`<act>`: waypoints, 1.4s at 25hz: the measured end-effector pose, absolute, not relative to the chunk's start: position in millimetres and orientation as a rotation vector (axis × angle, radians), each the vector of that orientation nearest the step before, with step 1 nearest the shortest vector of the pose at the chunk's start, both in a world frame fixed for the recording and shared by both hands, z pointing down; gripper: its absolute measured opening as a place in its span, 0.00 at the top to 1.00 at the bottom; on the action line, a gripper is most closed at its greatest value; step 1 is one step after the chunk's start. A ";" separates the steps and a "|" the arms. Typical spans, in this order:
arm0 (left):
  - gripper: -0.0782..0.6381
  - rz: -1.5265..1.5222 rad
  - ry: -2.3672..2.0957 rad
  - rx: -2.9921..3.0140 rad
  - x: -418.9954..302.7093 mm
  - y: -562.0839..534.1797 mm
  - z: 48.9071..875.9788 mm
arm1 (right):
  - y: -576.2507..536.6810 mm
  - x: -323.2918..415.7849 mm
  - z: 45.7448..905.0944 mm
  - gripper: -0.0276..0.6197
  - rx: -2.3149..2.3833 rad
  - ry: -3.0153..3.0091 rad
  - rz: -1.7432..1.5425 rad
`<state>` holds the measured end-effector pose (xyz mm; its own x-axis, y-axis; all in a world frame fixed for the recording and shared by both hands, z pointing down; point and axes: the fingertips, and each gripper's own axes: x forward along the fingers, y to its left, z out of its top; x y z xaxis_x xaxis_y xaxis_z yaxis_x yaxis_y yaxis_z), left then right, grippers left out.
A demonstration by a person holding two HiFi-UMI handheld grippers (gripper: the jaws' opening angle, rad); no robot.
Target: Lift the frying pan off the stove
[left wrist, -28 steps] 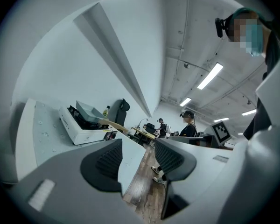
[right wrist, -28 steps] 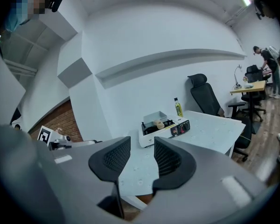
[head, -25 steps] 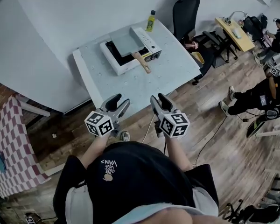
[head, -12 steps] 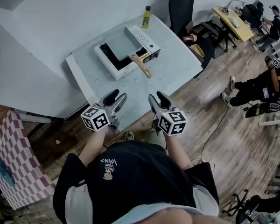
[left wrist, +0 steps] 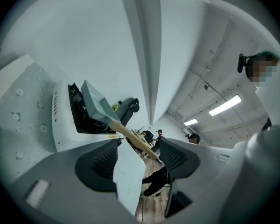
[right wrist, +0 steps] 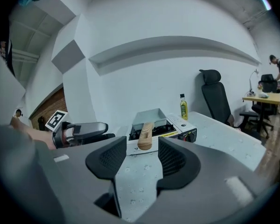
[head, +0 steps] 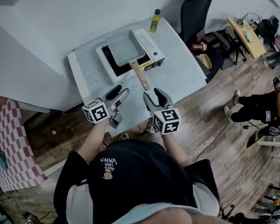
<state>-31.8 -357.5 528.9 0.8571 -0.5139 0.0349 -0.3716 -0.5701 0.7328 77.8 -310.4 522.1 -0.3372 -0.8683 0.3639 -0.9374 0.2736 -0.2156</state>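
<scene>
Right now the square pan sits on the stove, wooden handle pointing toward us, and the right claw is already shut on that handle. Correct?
No. The right claw is open; its jaws have just been opening, with nothing between them, and it is short of the wooden handle, as the right gripper view shows. The square pan does sit on the stove, handle toward us.

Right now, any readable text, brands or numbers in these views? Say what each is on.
"VANS": on the person's black top; smaller words beside it are blurred.
Stove: front logo and yellow strip too small to read.
Bottle: label unreadable.
Marker cubes: square patterns only, no words.
</scene>
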 end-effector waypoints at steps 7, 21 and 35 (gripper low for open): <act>0.50 -0.310 -0.616 2.094 -11.9 -388.4 547.1 | -335.7 67.9 527.2 0.63 1.604 -2.384 0.532; 0.49 -0.376 -0.441 1.827 33.6 -435.2 564.9 | -350.3 68.1 538.3 0.64 1.500 -2.379 0.509; 0.49 -0.474 -0.429 1.618 52.5 -469.8 576.1 | -356.3 68.3 537.1 0.73 1.481 -2.388 0.507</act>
